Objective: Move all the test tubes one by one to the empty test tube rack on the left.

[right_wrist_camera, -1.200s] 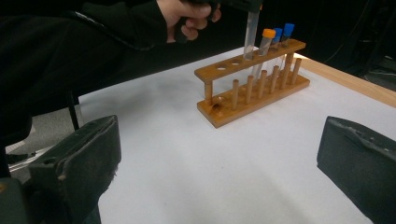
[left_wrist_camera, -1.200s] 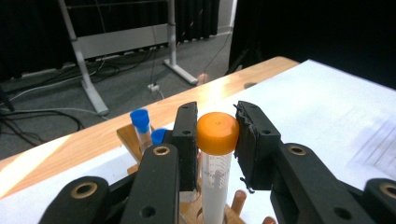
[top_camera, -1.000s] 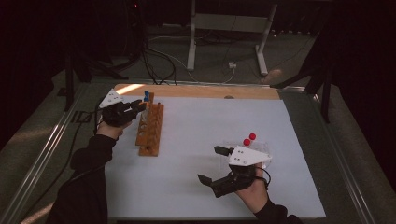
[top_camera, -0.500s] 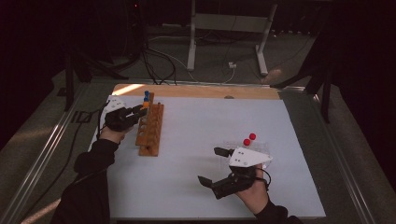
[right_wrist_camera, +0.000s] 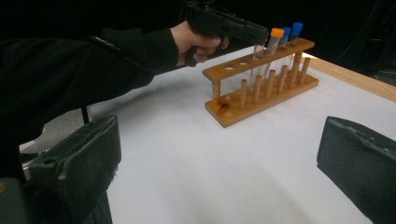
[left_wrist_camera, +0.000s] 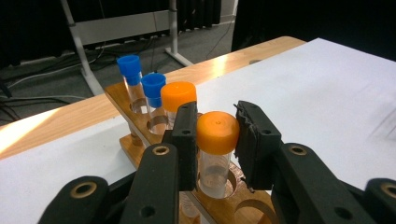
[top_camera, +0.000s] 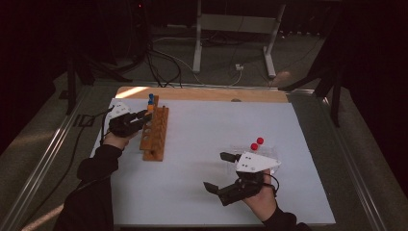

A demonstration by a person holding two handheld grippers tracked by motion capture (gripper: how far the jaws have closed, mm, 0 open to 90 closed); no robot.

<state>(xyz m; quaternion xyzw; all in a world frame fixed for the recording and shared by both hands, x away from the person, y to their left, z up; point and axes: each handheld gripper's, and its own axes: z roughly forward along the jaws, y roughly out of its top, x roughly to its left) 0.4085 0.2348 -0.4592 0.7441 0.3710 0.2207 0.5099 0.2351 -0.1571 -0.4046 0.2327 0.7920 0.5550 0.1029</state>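
Note:
A wooden tube rack point(top_camera: 155, 132) stands at the left of the white table. Its far end holds two blue-capped tubes point(left_wrist_camera: 140, 77) and an orange-capped tube point(left_wrist_camera: 178, 95). My left gripper point(left_wrist_camera: 217, 140) is shut on the cap of a second orange-capped tube point(left_wrist_camera: 217, 133), which stands upright with its base in a rack hole. In the high view the left gripper point(top_camera: 144, 115) reaches the rack from the left. My right gripper point(top_camera: 215, 171) rests near the table's front, open, with nothing between its pads point(right_wrist_camera: 79, 163). The rack point(right_wrist_camera: 261, 93) lies well ahead of it.
Two red-capped tubes point(top_camera: 257, 143) lie on the sheet just beyond the right hand. Several rack holes point(right_wrist_camera: 236, 65) at the near end are unfilled. A wooden strip point(top_camera: 202, 94) runs along the table's far edge, with cables and a stand's legs on the floor behind it.
The left hand and its gripper have shifted slightly toward the near side beside the rack. The right hand has stayed still.

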